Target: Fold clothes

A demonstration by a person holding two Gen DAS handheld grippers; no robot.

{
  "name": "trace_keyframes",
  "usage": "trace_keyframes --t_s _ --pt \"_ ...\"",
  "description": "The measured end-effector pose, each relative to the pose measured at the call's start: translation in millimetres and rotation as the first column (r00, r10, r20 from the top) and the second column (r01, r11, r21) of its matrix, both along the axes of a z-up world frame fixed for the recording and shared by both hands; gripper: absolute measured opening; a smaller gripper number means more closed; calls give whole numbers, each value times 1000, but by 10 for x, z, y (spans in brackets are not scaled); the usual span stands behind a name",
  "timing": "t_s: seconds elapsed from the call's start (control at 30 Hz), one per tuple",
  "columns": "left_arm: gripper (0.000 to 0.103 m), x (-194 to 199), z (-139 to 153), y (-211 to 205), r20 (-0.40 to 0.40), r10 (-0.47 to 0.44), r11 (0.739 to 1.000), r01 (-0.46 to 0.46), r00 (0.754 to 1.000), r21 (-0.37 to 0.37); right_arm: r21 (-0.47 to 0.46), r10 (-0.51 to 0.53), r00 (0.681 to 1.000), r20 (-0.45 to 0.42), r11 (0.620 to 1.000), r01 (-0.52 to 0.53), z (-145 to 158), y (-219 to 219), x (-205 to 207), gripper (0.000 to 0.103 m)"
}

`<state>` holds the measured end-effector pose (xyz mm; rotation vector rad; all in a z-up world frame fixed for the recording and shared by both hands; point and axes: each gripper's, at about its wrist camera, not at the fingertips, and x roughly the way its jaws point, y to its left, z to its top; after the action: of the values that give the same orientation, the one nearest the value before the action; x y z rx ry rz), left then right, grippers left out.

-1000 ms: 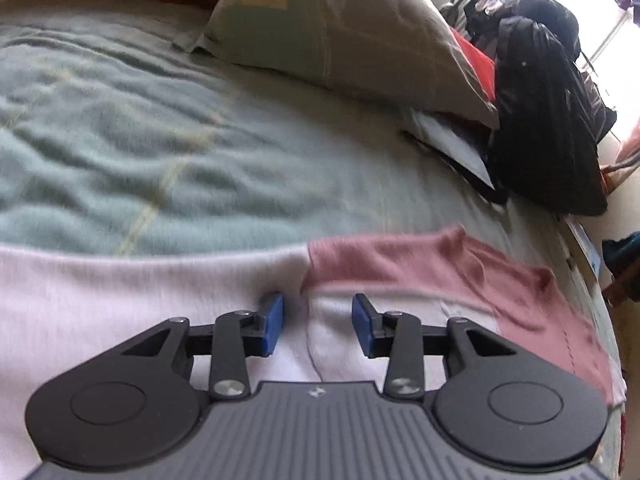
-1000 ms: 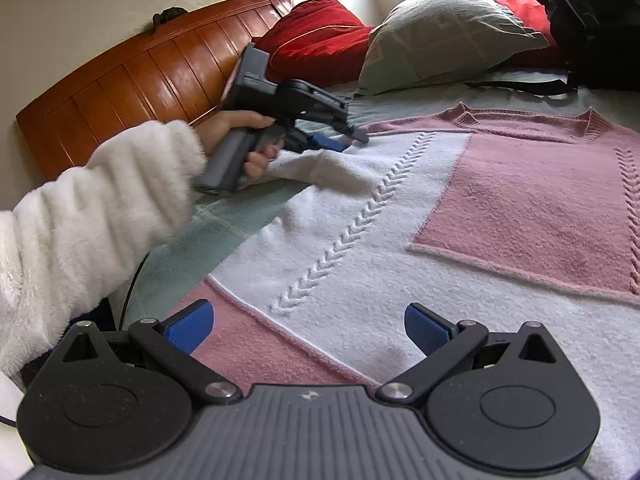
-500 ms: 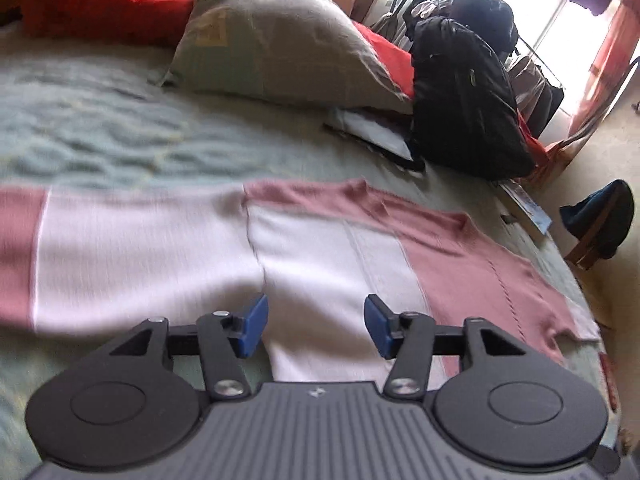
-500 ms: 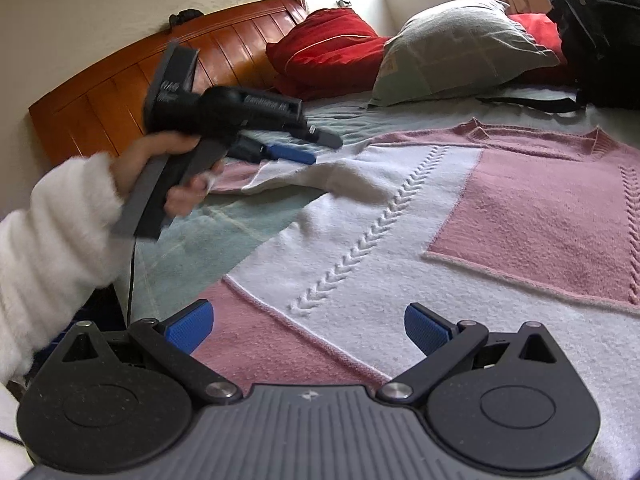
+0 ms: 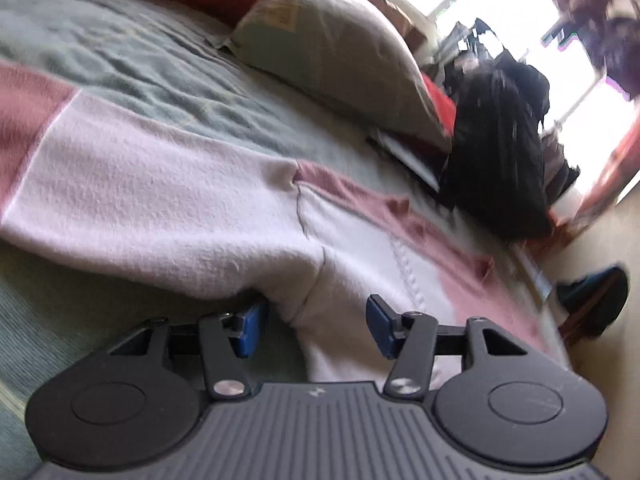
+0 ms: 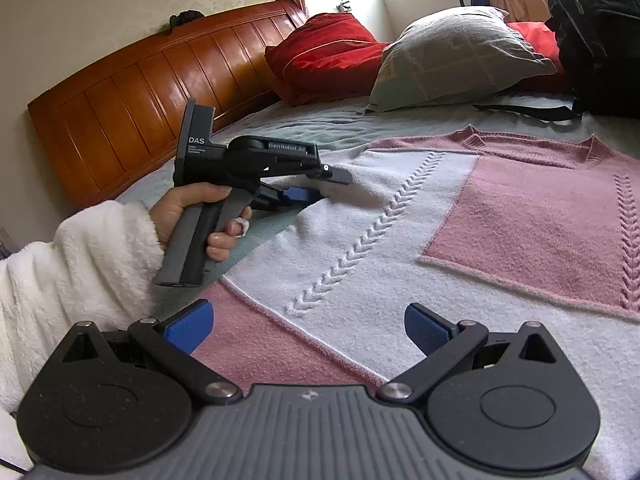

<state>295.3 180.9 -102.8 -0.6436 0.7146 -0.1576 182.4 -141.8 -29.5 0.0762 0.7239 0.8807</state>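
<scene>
A pink and white knit sweater (image 6: 400, 248) lies spread flat on the grey-green bed blanket (image 5: 132, 64), one sleeve (image 5: 132, 200) stretched out to the side. My left gripper (image 5: 316, 326) is open and low at the underarm, where sleeve meets body. A bulge of white fabric sits between its blue pads (image 5: 250, 330), and the left pad is tucked under the sleeve's edge. In the right wrist view the left gripper (image 6: 320, 186) is held by a hand in a fluffy white sleeve (image 6: 80, 264). My right gripper (image 6: 308, 326) is wide open just above the sweater's hem corner, holding nothing.
A grey pillow (image 6: 456, 56) and red pillows (image 6: 332, 56) lie at the head of the bed, against a wooden headboard (image 6: 132, 104). A black backpack (image 6: 596, 32) stands at the far side of the bed, its strap (image 6: 524, 110) trailing over the blanket near the sweater's collar.
The left gripper left the shoulder, rose and drew back, then came down at the underarm with its jaws wider apart. The right gripper has stayed still and open.
</scene>
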Motion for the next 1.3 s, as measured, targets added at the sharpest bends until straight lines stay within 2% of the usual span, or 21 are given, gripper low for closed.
trace_keyframes --t_s 0.07,0.47,0.57,0.67,0.87,1.1,1.2,1.3 --pt "63 -77 57 -21 16 -23 1000 23 1000 11 -3 1 1000 1 1000 -1 -5 5 -2 103" --pt "63 -542 401 -149 108 -166 984 158 980 81 -21 7 1000 5 1000 -7 -33 33 -14 103" --pt "63 -480 515 -109 143 -159 986 149 977 78 -27 9 1000 2 1000 -9 -47 42 -15 103" --pt "63 -257 562 -109 157 -146 987 133 977 91 -31 9 1000 -1 999 -9 -58 51 -9 103" --pt "63 165 369 -162 83 -140 990 138 987 28 -39 10 1000 -6 999 -10 -74 56 9 103" --pt "64 150 110 -161 -43 -140 990 139 989 -9 -49 9 1000 -12 999 -9 -97 60 22 103" --pt "60 121 257 -169 -51 -134 990 136 990 39 -54 10 1000 -13 999 -10 -104 62 25 103" --pt "64 54 493 -169 9 -122 987 120 992 104 -57 9 1000 -13 998 -10 -113 77 27 103"
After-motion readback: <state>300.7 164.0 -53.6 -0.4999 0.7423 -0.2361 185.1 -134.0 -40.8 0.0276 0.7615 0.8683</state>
